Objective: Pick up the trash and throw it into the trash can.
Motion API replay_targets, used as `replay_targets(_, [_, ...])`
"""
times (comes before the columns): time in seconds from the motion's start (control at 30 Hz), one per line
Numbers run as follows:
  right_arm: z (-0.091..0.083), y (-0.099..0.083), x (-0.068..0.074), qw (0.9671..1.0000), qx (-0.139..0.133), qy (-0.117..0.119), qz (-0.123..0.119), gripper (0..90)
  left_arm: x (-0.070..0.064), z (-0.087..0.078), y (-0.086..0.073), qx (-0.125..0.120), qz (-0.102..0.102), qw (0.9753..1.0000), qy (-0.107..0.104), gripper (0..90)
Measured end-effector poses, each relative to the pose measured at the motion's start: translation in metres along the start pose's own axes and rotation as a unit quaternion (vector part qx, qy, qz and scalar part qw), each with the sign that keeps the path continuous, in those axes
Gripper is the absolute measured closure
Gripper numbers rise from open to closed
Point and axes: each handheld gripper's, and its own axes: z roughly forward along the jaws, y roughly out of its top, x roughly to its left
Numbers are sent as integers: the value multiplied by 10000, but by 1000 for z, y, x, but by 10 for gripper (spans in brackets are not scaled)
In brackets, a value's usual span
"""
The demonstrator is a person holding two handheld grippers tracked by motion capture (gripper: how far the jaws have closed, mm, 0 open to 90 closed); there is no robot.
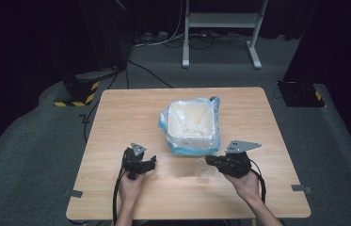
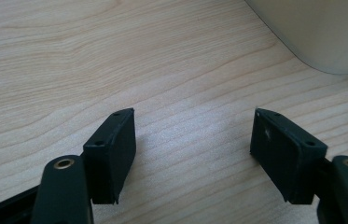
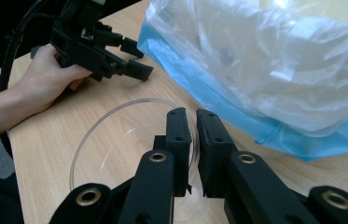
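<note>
A clear plastic cup (image 1: 204, 174) stands on the wooden table (image 1: 126, 113) in front of the bin. In the right gripper view the cup (image 3: 111, 140) sits just below me, and my right gripper (image 3: 194, 133) is shut on its near rim, one jaw inside and one outside. From above, the right gripper (image 1: 210, 162) is at the cup's right side. My left gripper (image 1: 153, 163) rests low over the table to the left, open and holding nothing; its jaws (image 2: 192, 140) stand wide apart over bare wood. It also shows as the far gripper (image 3: 140, 59) held in a hand.
A white bin (image 1: 193, 123) lined with a clear and blue plastic bag (image 3: 265, 65) stands mid-table, just beyond both grippers; its corner (image 2: 321, 32) lies right of the left jaws. Dark floor, cables and a metal stand base (image 1: 220, 28) lie behind the table.
</note>
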Motion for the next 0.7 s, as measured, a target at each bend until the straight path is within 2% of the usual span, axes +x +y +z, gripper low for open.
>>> replay_targets(0.33, [-22, 18, -6, 9996, -247, -142, -35, 835, 0, 0, 0, 0, 0, 10000, -1, 308])
replay_targets(0.53, [-32, 28, -12, 9992, -363, -128, 84, 835, 0, 0, 0, 0, -1, 10000, 0, 308])
replay_targets(0.7, [-40, 35, -13, 9989, -429, -164, 55, 835, 0, 0, 0, 0, 0, 10000, 0, 308])
